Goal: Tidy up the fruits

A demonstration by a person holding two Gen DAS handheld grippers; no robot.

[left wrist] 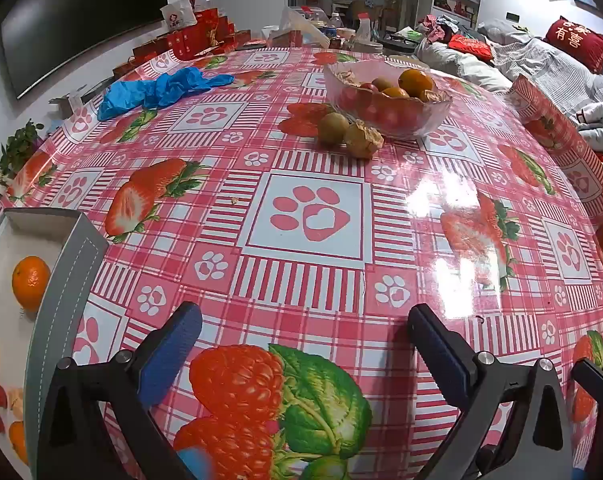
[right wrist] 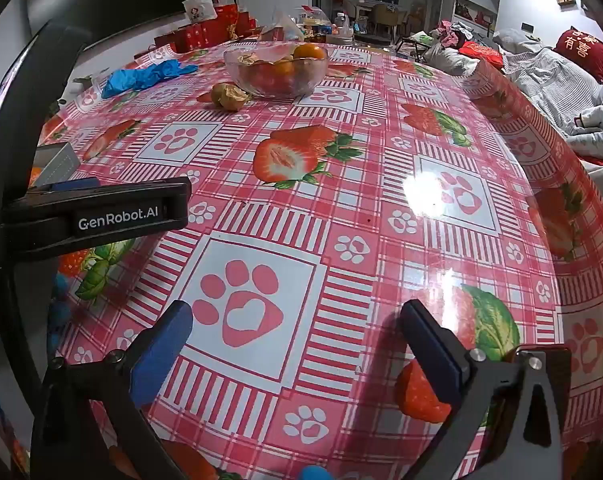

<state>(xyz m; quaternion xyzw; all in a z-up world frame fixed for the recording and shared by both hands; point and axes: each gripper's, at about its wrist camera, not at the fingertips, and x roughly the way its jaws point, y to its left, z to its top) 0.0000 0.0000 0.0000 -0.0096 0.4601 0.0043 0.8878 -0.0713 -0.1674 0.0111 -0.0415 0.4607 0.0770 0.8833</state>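
Note:
A glass bowl [left wrist: 417, 118] [right wrist: 241, 74] holding oranges, small red fruits and brownish fruits stands at the far side of the table. In front of it lie two brownish fruits [left wrist: 333, 128] [right wrist: 229, 96], one with torn husk. A grey box [left wrist: 61, 280] at the near left holds an orange [left wrist: 31, 282] and, nearer, several small red and husked fruits. My left gripper [left wrist: 303, 324] hangs open over bare tablecloth, right of the box. My right gripper [right wrist: 295, 320] is open too, nothing between its fingers. The left gripper's body [right wrist: 101, 216] shows at the left of the right wrist view.
A red strawberry-and-paw tablecloth [left wrist: 313, 216] covers the round table. Crumpled blue gloves [left wrist: 161, 90] [right wrist: 145, 76] lie at the far left. Red gift boxes [left wrist: 197, 36] and bottles crowd the far edge. A sofa with bedding [left wrist: 541, 64] stands to the right.

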